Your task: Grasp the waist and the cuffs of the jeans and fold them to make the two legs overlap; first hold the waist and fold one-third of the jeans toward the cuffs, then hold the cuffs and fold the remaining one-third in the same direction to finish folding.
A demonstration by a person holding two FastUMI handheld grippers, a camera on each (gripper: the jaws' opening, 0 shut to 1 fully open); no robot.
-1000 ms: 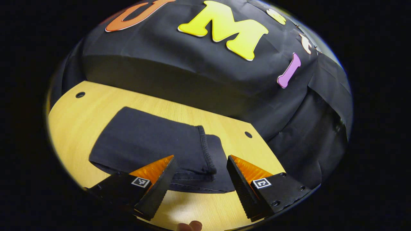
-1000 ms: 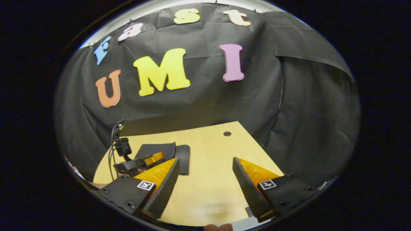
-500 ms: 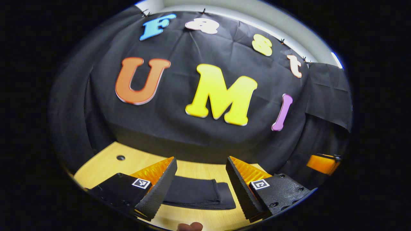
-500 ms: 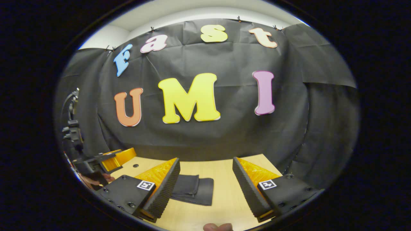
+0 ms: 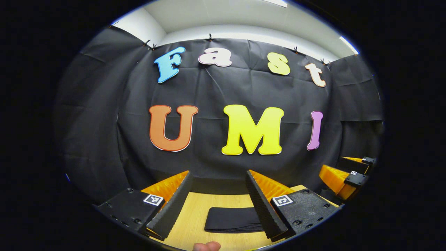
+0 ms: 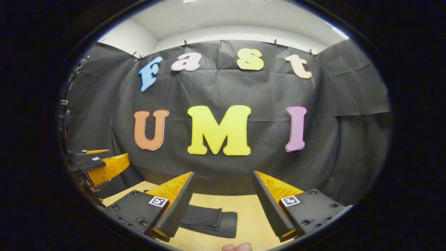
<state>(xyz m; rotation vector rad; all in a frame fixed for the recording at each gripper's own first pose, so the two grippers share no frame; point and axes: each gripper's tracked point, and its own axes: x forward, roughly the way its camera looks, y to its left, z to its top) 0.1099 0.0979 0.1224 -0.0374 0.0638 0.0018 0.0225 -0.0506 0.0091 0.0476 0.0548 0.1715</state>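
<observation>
in the left gripper view the left gripper (image 5: pixel 217 204) has its two wedge-shaped fingers spread wide with nothing between them; each finger (image 5: pixel 170 209) has a ribbed, saw-toothed inner face and sits on a matte block with small screws and a square printed marker. a fingertip (image 5: pixel 207 246) of the person holding it peeks in at the near edge. lower down, seen through the gap, the dark soft jeans (image 5: pixel 232 219) lie folded into a flat, compact rectangle on the pale wood-grain table (image 5: pixel 190 223), apart from both fingers. at the far right of this view the right gripper (image 5: pixel 345 176) shows side-on, held above the table. in the right gripper view the right gripper (image 6: pixel 223 205) is likewise spread and holds nothing, its ribbed fingers (image 6: pixel 270 207) pointing toward the far wall. the folded jeans (image 6: pixel 209 220) lie on the table (image 6: pixel 249 219) near its left finger, their stacked layers showing as soft rounded edges with one thinner layer sticking out to the right. at the far left of this view the left gripper (image 6: pixel 99 165) is seen raised. behind the table hangs the creased black cloth wall (image 6: pixel 271 90), clipped along its top below a plain white wall.
</observation>
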